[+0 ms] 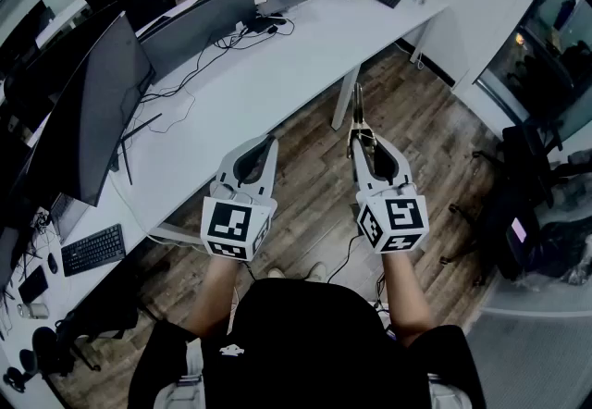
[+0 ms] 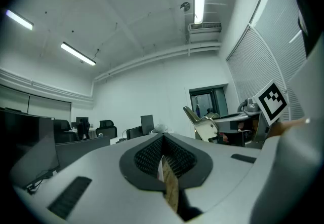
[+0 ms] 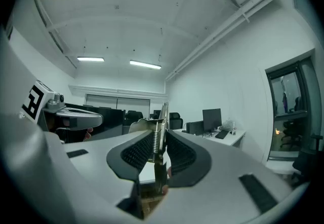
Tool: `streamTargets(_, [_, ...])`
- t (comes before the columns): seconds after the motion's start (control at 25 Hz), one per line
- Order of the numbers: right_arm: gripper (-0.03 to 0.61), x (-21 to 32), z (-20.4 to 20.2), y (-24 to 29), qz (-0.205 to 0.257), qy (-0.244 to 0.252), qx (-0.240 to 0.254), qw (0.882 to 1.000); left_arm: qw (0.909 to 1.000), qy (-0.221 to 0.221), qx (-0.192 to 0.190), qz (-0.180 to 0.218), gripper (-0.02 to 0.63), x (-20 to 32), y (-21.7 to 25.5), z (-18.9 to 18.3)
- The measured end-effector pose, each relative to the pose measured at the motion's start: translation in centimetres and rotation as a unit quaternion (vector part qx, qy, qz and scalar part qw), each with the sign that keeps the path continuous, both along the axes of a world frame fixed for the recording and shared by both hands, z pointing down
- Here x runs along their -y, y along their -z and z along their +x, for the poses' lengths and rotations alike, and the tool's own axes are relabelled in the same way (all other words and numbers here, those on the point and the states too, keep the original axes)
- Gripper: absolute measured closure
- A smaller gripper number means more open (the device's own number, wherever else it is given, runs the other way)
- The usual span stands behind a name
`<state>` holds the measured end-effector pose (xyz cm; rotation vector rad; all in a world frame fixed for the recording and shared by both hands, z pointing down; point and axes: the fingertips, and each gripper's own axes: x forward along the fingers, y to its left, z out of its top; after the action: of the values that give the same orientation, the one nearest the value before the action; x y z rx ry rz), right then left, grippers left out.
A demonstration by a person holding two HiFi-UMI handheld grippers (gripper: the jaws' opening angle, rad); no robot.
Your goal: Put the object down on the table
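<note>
risk, biggest: metal tool hangs over the floor, just off the near edge of the table; if the jaws let go here it probably falls to the floor, not the table
risk, smaller: tool is thin and sticks far out past the jaws, so it may twist or slip on the way to the table
risk, smallest: cables and monitors crowd the far side of the table; the tool could snag there
table: 1, long, white
monitors: at least 4 on the table
grippers: 2
right gripper: jaws clamped on the tool, near the table edge
left gripper: jaws together, nothing between, near the table edge
keyboards: 2 seen on the table
tool: 1
</note>
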<state>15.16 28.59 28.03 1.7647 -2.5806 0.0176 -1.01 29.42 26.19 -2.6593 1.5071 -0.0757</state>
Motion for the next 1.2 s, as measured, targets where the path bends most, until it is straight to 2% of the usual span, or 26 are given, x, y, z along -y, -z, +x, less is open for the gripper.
streamTargets(0.44, [0.485,0.4,1.7,-0.6,-0.009,0.006,0.011,1.000,0.9999,-0.001,0.003,-0.010,0.601,0.4,-0.8,1.7])
streamTargets(0.92, [0.485,1.3,5.9,-2.4,-0.018,0.024,0.016,0.999,0.9998,0.010,0.009,-0.016,0.601,0.9,-2.1,6.5])
streamTargets(1.2, [0.485,3.2,6.3,-2.5,-0.018,0.039,0.022,0.999,0.9994,0.025,0.014,-0.019,0.601,2.1,-2.2,6.7])
